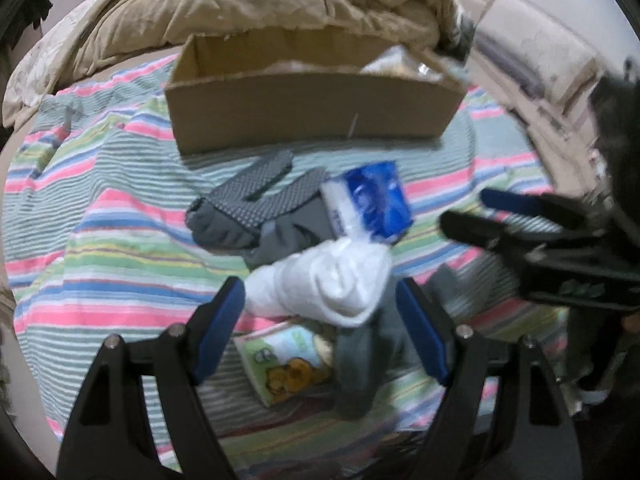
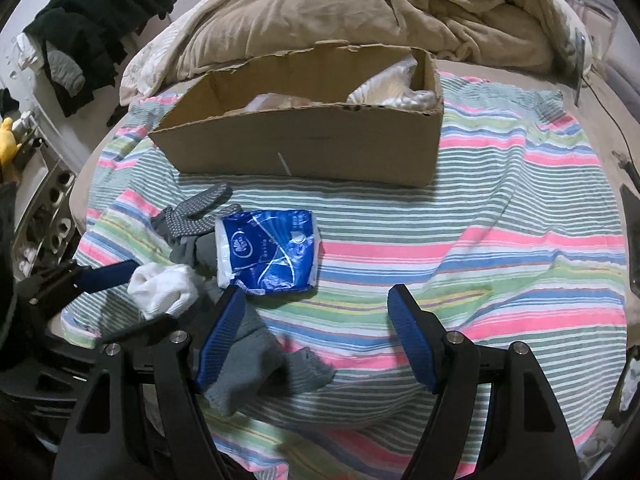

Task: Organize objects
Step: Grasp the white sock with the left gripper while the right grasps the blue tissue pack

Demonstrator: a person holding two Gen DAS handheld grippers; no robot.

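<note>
Both grippers tilt steeply down over a striped sheet (image 2: 500, 216) on a bed. The left gripper (image 1: 320, 328) hangs with jaws wide apart over a white sock roll (image 1: 332, 280), not pressing it; a grey sock (image 1: 360, 360) and a small printed pack (image 1: 284, 360) lie under it. The right gripper (image 2: 316, 336) is also spread open and holds nothing, its left finger above the grey sock. A blue tissue pack (image 2: 268, 252) lies just beyond, beside dotted grey gloves (image 2: 192, 216). A cardboard box (image 2: 312, 144) sits farther back.
</note>
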